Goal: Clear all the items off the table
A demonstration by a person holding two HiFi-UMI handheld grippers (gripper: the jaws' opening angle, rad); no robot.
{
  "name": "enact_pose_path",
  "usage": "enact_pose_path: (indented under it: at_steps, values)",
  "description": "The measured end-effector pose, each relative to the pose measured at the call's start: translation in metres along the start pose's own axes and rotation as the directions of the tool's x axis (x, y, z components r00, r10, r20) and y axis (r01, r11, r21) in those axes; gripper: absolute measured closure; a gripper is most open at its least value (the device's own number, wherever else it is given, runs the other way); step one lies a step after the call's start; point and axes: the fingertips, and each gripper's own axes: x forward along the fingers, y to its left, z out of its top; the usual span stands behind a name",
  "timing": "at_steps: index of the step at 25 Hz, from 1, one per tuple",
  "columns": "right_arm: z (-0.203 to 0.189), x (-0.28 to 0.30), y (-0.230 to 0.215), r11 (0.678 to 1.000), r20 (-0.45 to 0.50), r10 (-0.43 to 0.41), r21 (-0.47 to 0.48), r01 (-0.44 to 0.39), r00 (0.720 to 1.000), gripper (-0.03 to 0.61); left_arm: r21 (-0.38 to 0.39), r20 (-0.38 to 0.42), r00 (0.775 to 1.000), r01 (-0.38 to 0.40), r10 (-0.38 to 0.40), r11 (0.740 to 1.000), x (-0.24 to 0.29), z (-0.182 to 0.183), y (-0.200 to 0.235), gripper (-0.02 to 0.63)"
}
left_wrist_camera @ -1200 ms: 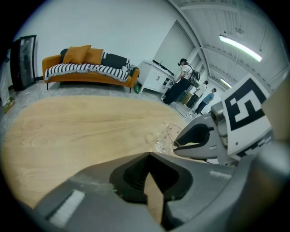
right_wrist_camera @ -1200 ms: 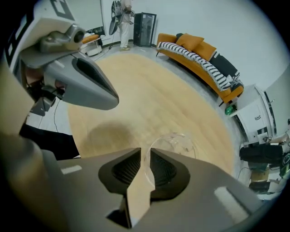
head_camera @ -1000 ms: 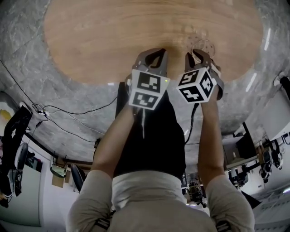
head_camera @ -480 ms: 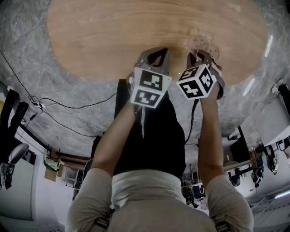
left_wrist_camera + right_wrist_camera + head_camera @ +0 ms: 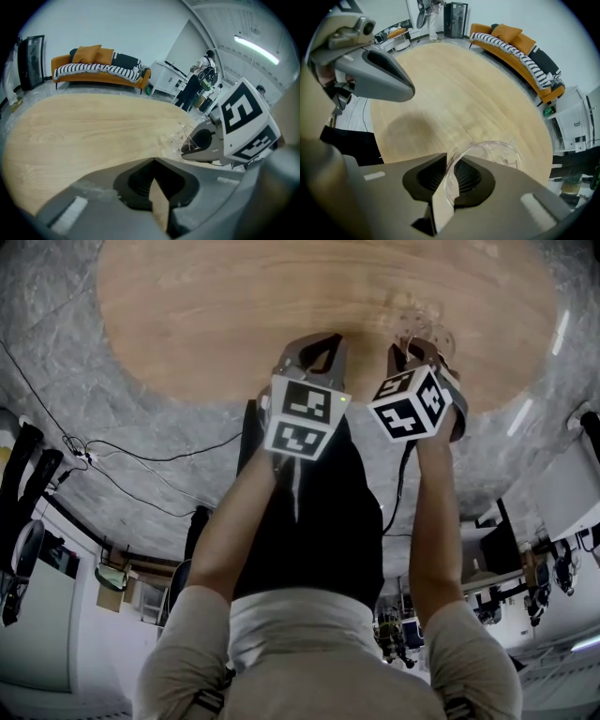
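At upper right of centre, over the table (image 5: pixel 234 315) edge, a clear cup (image 5: pixel 424 329), judged light, thin and slippery, is held by its rim wall in the right gripper (image 5: pixel 449 172); left gripper (image 5: pixel 153 180) closed, empty.

In the right gripper view, the near wall of the clear round plastic cup (image 5: pixel 494 152) runs down between the closed jaws of my right gripper (image 5: pixel 451 161). It is lost behind their grey bodies, so I cannot see its base. From my head, that gripper's black-and-white marker cube covers most of the cup, leaving only a faint arc of rim. The left gripper view catches just a glint of it behind the right jaws. My left gripper (image 5: pixel 154 160), jaws together, is cut off there by the bottom edge. The oval light wooden table (image 5: pixel 216 315) runs off the head view's top edge. A person in dark clothes (image 5: pixel 192 91) far behind the table is too small to make out.
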Motion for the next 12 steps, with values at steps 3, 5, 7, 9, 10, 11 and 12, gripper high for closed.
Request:
enact_pose_path:
  at_steps: [3, 5, 7, 9, 10, 11, 12]
  values:
    - [0.003, -0.008, 0.003, 0.999, 0.059, 0.015, 0.042, -0.018, 0.998, 0.523, 0.012, 0.003, 1.0, -0.014, 0.014, 1.0, -0.006, 0.003, 0.003, 0.594]
    - [0.009, -0.014, 0.006, 0.998, 0.107, 0.022, 0.062, -0.029, 0.994, 0.529, 0.015, 0.013, 1.0, -0.028, 0.028, 0.999, -0.013, 0.006, 0.007, 0.594]
    - [0.017, -0.022, 0.007, 0.997, 0.155, 0.019, 0.065, -0.029, 0.988, 0.534, 0.016, 0.027, 0.999, -0.043, 0.043, 0.999, -0.02, 0.012, 0.01, 0.594]
    - [0.024, -0.033, 0.008, 0.997, 0.204, 0.015, 0.072, -0.03, 0.979, 0.537, 0.02, 0.04, 0.998, -0.054, 0.053, 0.998, -0.026, 0.017, 0.009, 0.592]
    - [0.028, -0.038, 0.009, 0.996, 0.229, 0.014, 0.079, -0.033, 0.973, 0.537, 0.021, 0.047, 0.997, -0.057, 0.056, 0.998, -0.03, 0.019, 0.008, 0.593]
    - [0.034, -0.044, 0.01, 0.996, 0.253, 0.013, 0.086, -0.035, 0.967, 0.537, 0.019, 0.054, 0.997, -0.059, 0.058, 0.998, -0.035, 0.02, 0.008, 0.594]
    - [0.039, -0.05, 0.011, 0.995, 0.276, 0.01, 0.092, -0.037, 0.961, 0.537, 0.017, 0.062, 0.996, -0.062, 0.061, 0.998, -0.039, 0.022, 0.008, 0.593]
